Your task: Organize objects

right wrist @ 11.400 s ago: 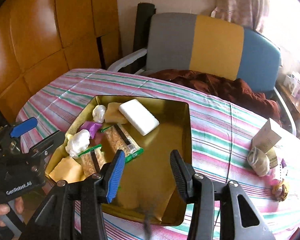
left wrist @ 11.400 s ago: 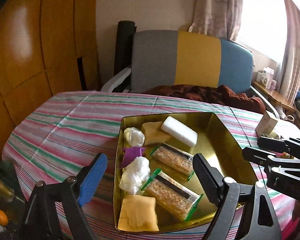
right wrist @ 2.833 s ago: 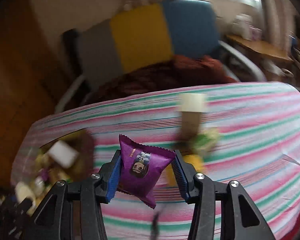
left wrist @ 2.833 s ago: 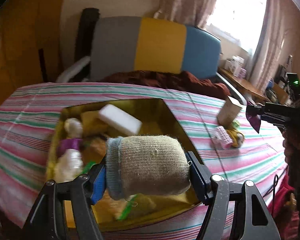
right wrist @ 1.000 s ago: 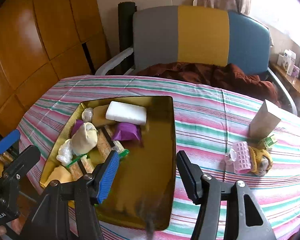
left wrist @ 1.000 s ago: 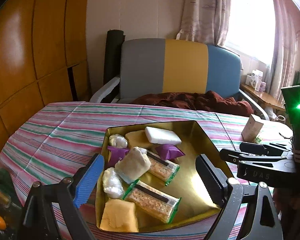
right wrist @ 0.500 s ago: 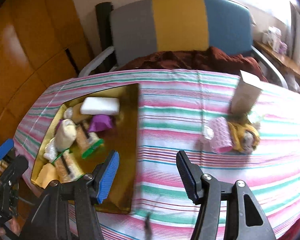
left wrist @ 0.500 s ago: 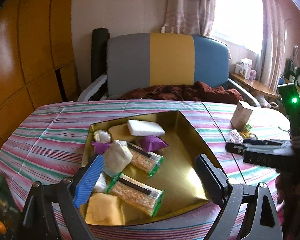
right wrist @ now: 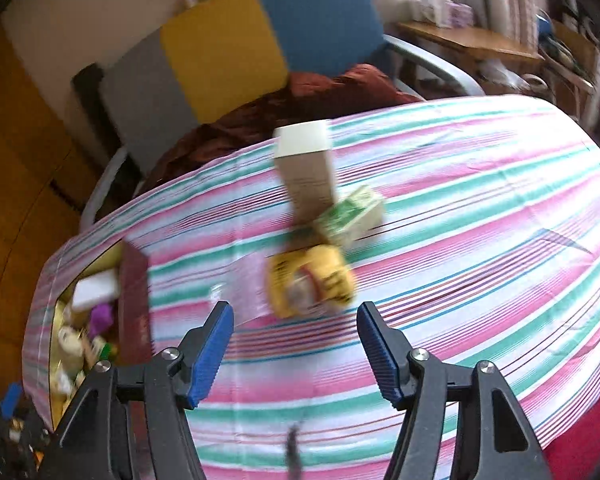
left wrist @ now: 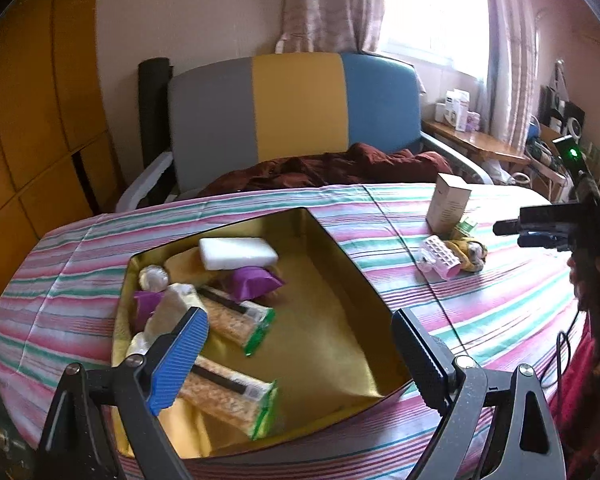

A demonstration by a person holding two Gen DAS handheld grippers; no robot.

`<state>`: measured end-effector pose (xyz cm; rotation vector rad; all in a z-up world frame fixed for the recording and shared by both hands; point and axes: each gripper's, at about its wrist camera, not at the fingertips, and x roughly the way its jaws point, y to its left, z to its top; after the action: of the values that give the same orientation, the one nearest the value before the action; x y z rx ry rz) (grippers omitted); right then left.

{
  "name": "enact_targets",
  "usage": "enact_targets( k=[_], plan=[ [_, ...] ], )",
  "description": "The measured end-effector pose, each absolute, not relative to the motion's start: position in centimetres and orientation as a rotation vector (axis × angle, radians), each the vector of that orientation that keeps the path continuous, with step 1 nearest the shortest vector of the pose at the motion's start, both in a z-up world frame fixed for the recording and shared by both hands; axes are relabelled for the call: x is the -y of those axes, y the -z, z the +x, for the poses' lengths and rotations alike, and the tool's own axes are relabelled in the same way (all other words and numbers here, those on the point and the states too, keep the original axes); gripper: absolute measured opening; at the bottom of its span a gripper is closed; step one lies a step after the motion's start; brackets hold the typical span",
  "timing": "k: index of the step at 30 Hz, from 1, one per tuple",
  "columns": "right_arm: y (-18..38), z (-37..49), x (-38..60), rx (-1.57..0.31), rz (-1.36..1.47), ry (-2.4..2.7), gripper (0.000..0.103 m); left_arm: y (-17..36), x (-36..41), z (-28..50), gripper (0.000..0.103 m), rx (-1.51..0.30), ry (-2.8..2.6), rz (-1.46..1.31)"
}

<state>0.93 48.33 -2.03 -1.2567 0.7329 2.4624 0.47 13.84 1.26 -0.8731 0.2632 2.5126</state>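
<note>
Since a second ago the right gripper is swinging away from the gold tray toward the yellow bundle on the striped cloth, jaws wide and empty. The left gripper is hovering open and empty over the tray, which is holding two cracker packs, two purple sachets and one white block. One box and one pink roller are sitting outside the tray.

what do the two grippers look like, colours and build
Both are black plastic frames with silver screws. The left gripper has one ribbed blue pad and one ribbed black pad. The right gripper has two ribbed blue pads.
</note>
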Motion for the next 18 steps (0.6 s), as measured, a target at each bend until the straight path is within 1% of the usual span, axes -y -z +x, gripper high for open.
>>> enact_targets(
  k=[6, 11, 14, 18],
  plan=[
    [4.9, -0.9, -51.7, -0.947, -1.339, -2.394, 0.065, -1.2, -16.6, 0.3, 0.093, -0.329, -2.453, -0.855],
    [7.6, -3.2, -52.2, -1.036, -1.424, -2.357, 0.065, -0.9, -19.7, -0.1, 0.093, -0.396, -2.348, -0.836],
    [8.7, -4.1, -52.1, -1.067, -1.459, -2.346, 0.065, -0.5, -21.6, -0.6, 0.093, -0.456, -2.283, -0.816],
    [9.7, -5.1, -51.9, -1.046, -1.493, -2.336, 0.065, -0.2, -24.3, -1.7, 0.093, -0.529, -2.192, -0.797]
  ],
)
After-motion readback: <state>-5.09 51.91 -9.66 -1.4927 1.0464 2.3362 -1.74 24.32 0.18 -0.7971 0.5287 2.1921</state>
